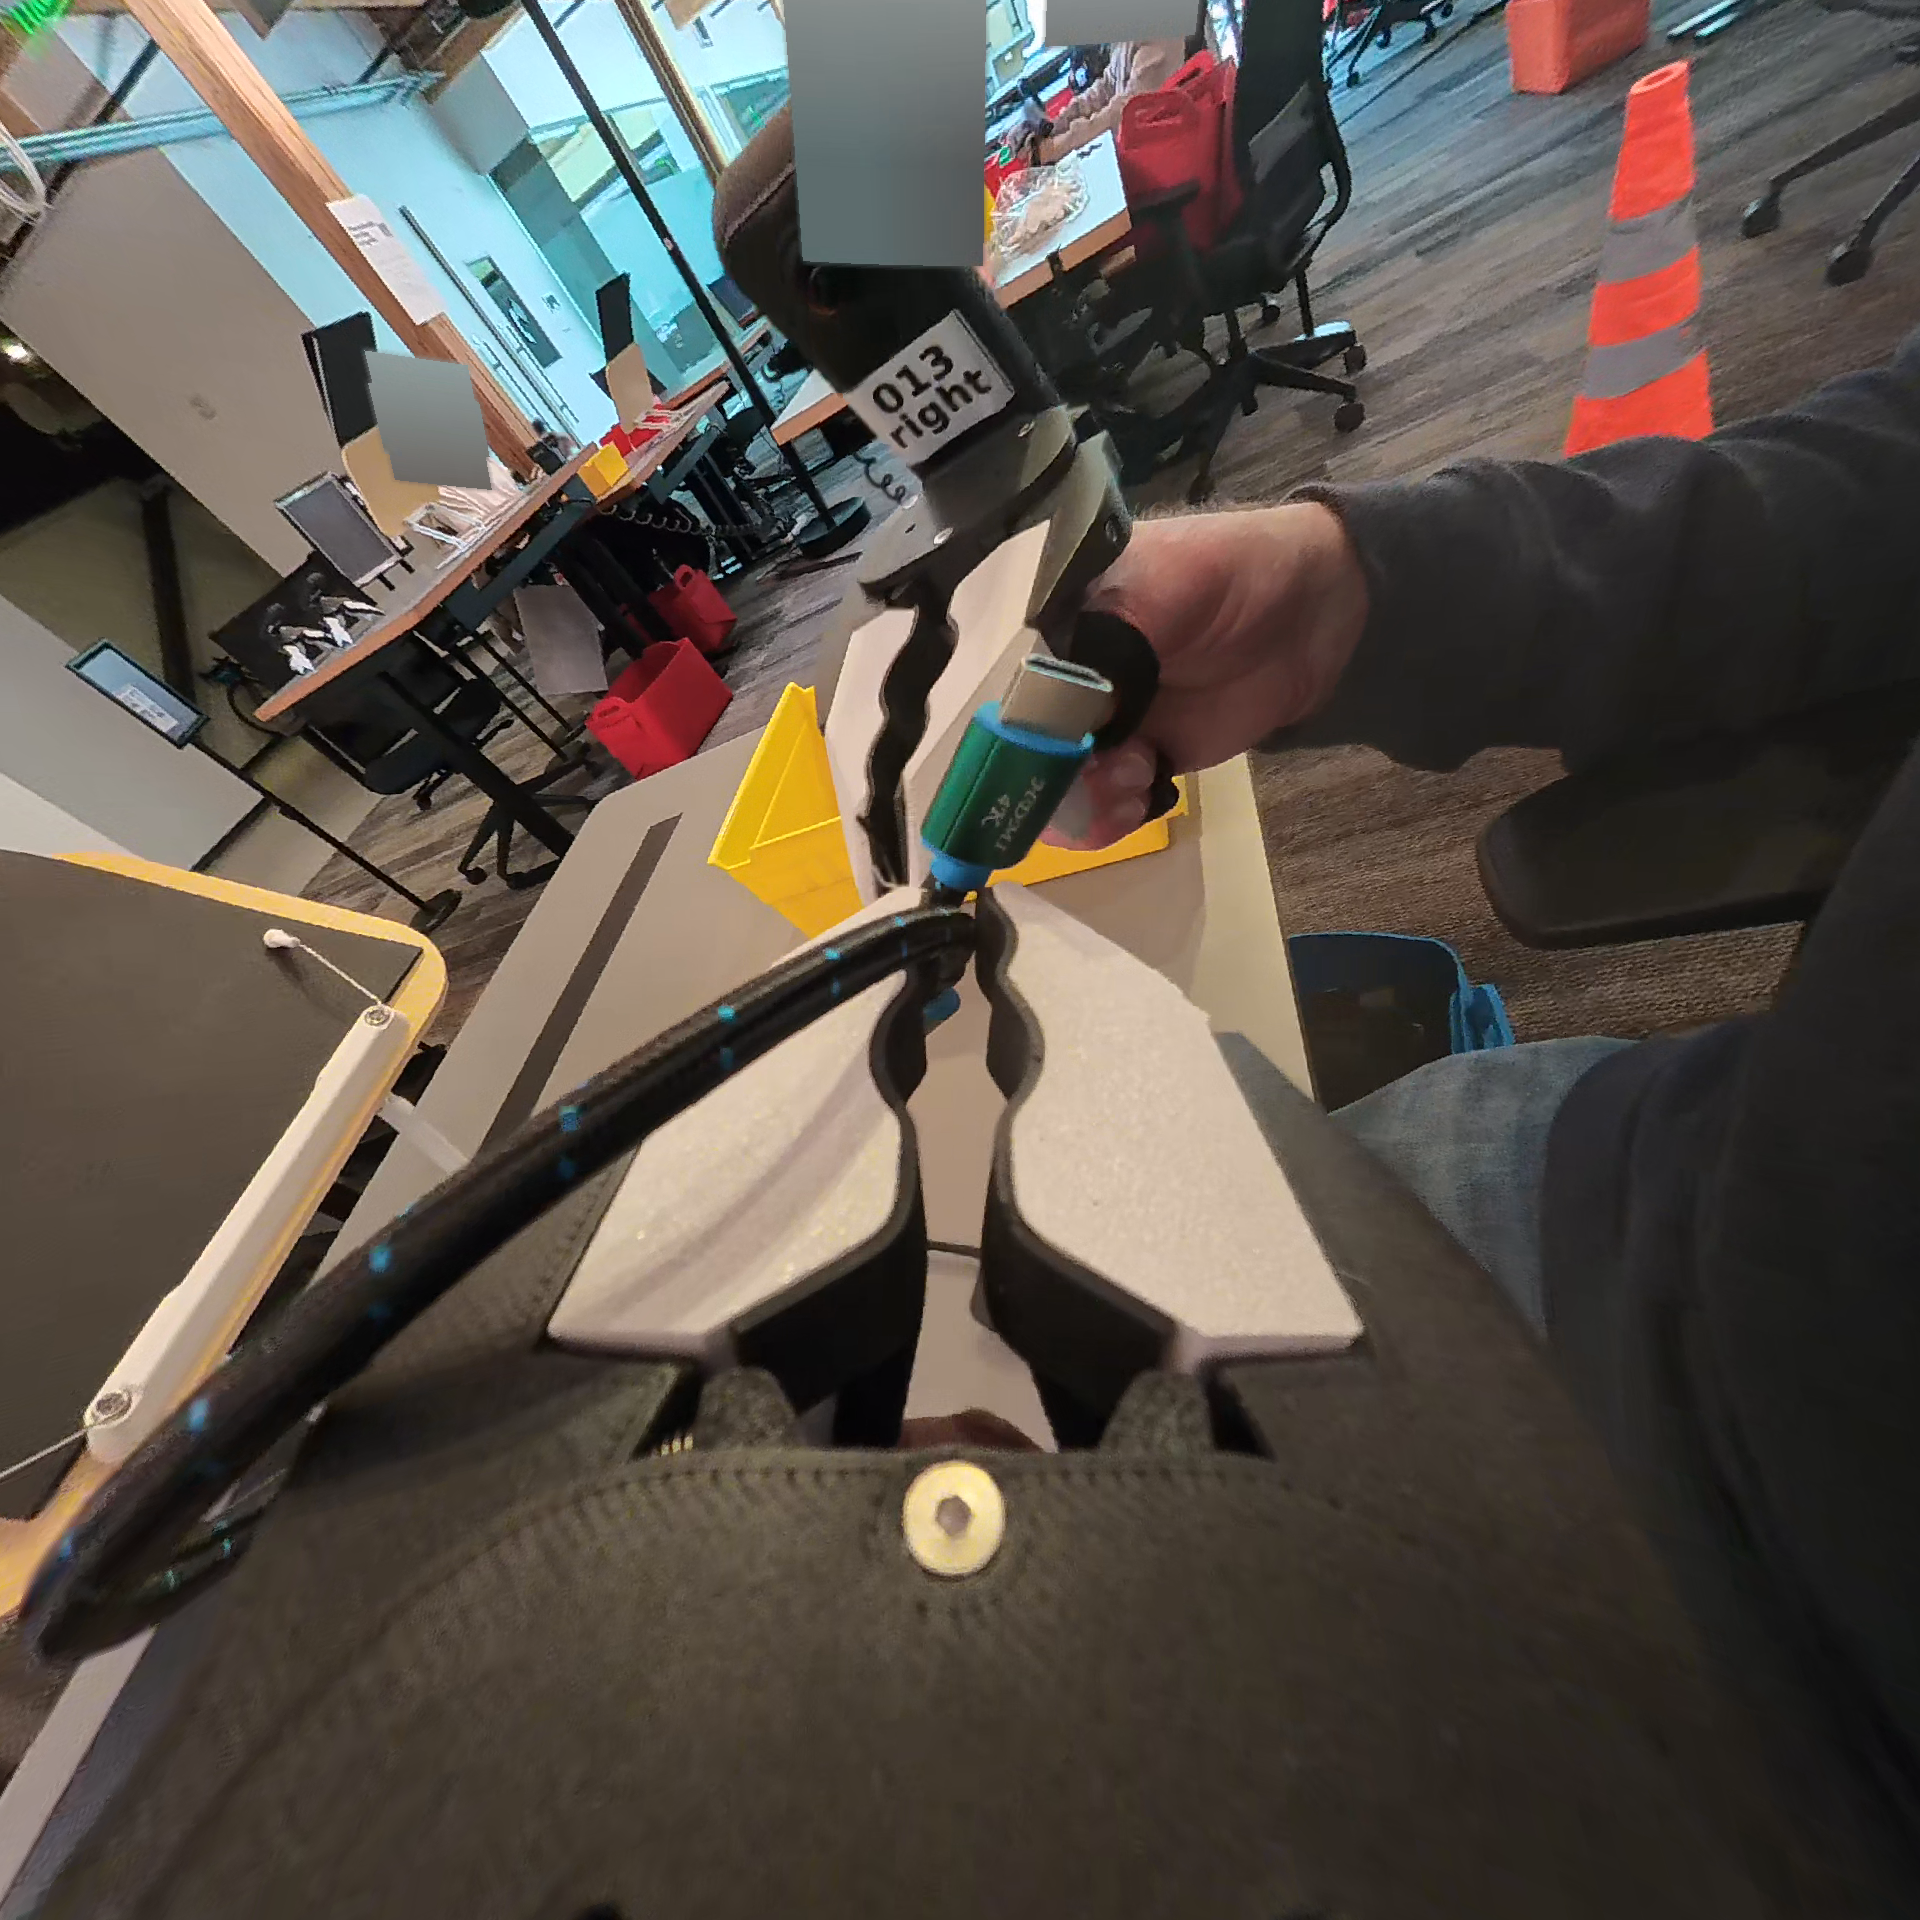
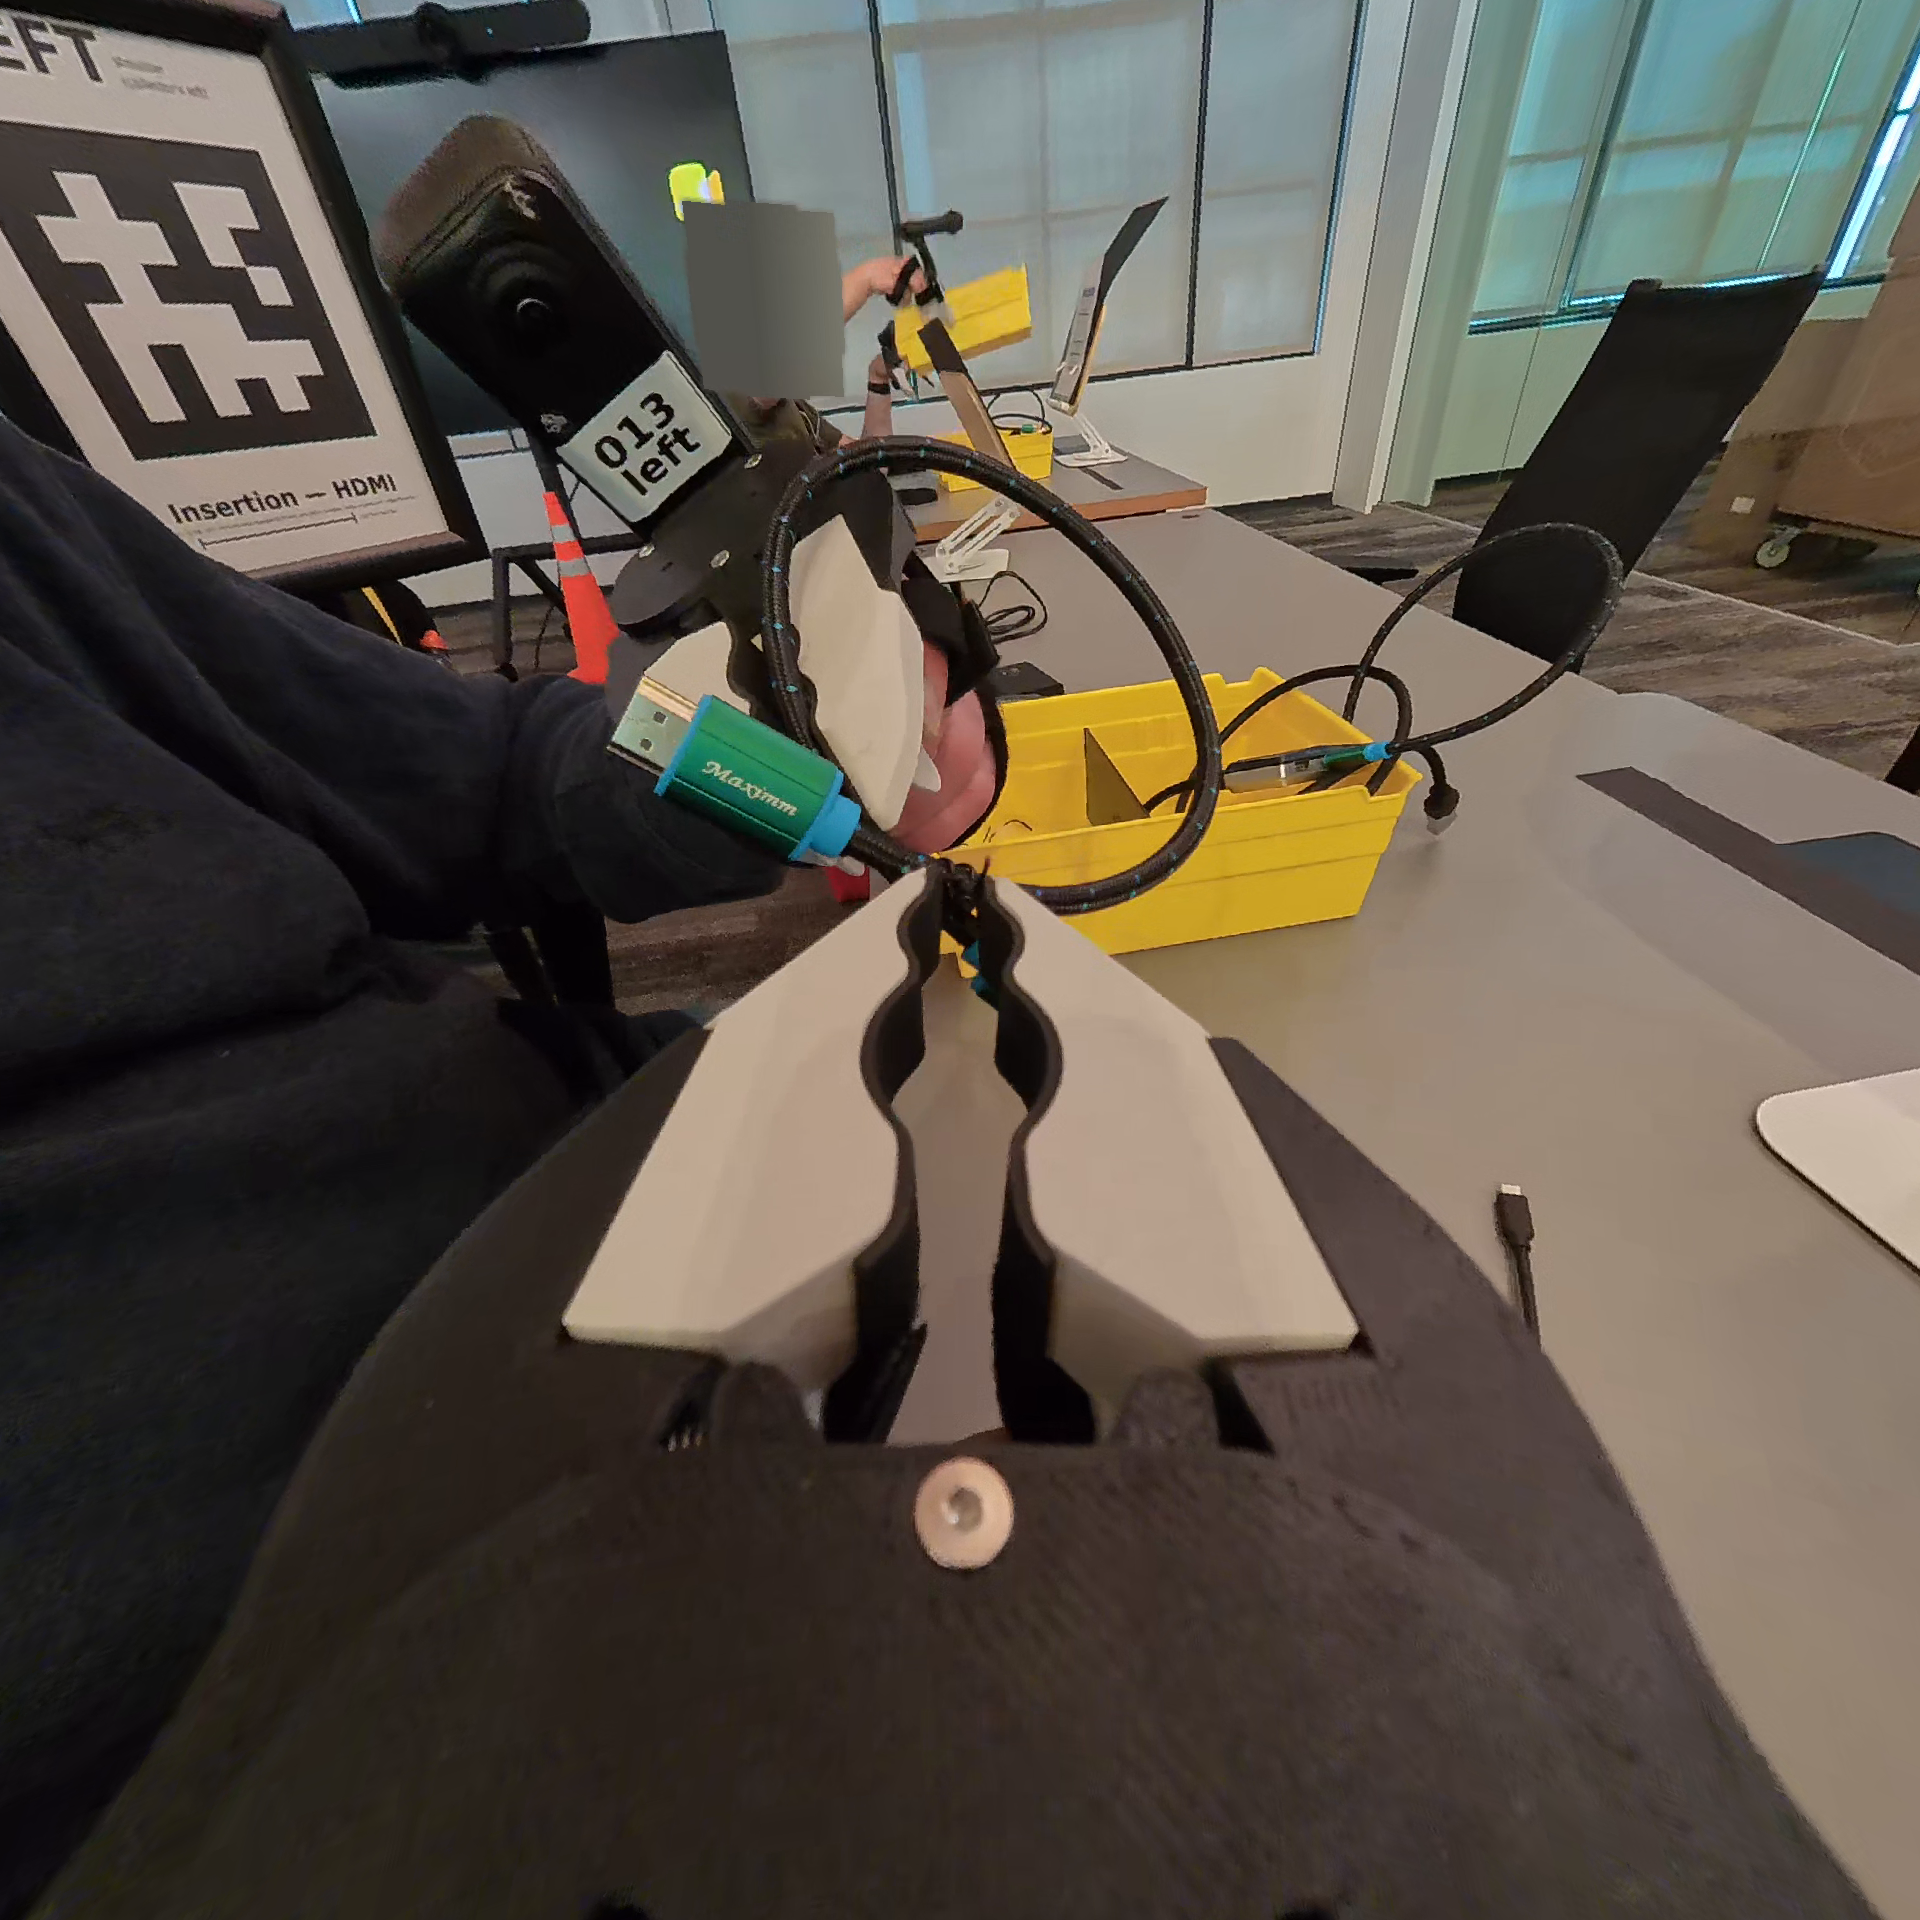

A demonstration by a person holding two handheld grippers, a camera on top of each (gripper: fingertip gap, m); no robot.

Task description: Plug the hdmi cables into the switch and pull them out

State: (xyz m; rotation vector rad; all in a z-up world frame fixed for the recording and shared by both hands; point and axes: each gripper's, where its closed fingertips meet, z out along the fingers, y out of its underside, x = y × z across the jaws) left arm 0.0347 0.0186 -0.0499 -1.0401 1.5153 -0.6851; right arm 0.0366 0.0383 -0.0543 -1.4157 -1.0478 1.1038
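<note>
Green-shelled HDMI plug [image 2: 748,779] hangs midair, its braided cable [image 1: 582,1122] pinched by both the left gripper [image 1: 961,920] and right gripper [image 2: 961,883]; no switch visible, seemingly nothing plugged yet, another cable waits in the far yellow bin [image 2: 1195,883].

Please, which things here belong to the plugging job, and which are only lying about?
For the job: left gripper and right gripper, both shut on the black cable beside its green plug; second cable in the yellow bin.
Lying about: orange cone, thin black lead on the table, office chair, red bins.
</note>
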